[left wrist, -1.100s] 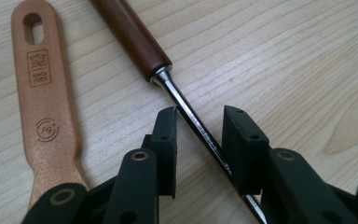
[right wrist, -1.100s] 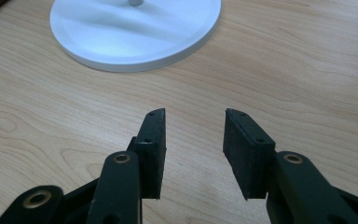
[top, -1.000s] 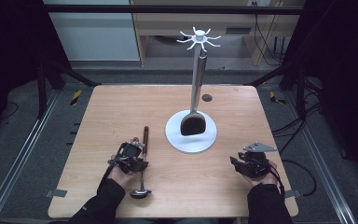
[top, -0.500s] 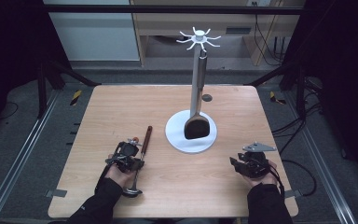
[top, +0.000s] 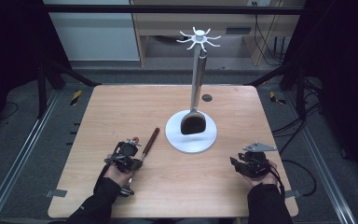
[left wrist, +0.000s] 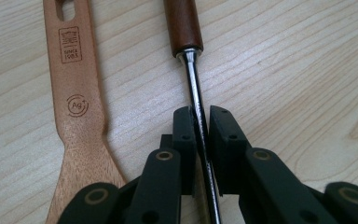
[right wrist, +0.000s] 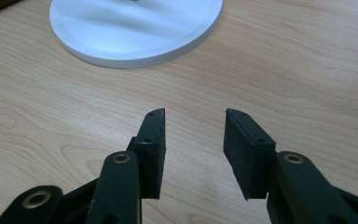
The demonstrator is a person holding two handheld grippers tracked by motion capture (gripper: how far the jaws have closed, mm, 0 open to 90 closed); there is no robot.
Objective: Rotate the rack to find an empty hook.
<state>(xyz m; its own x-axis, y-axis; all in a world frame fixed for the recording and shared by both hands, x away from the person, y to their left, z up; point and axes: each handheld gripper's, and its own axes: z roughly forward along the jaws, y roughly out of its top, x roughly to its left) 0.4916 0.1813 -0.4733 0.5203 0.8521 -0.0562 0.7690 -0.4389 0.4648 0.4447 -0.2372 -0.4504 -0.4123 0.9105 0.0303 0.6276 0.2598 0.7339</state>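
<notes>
Clamping the thin metal shank of a ladle (left wrist: pixel 196 100), the left gripper (left wrist: pixel 200 122) has its jaws pressed together on the steel just below the ladle's dark wooden grip. In the left gripper view a pale wooden spatula (left wrist: pixel 78 100) lies on the table just beside the ladle, its handle stamped with a small logo and slotted near the top. From the high view the left gripper (top: pixel 131 156) sits at the near left of the table (top: pixel 121 107), with the ladle (top: pixel 150 140) running from its dark grip, angled away towards the middle, back to its bowl near the person's left sleeve.

The right gripper (right wrist: pixel 193 122) rests low over bare wood at the near right, jaws apart with nothing between them. Ahead of it lies the rim of a white round base (right wrist: pixel 135 44).

That base (top: pixel 191 140) belongs to a stand (top: pixel 196 37) near the table's centre, topped with a ring of white hooks. A metal-handled turner (top: pixel 195 119) hangs from one hook, its dark blade low over the base; whether it touches cannot be told.
</notes>
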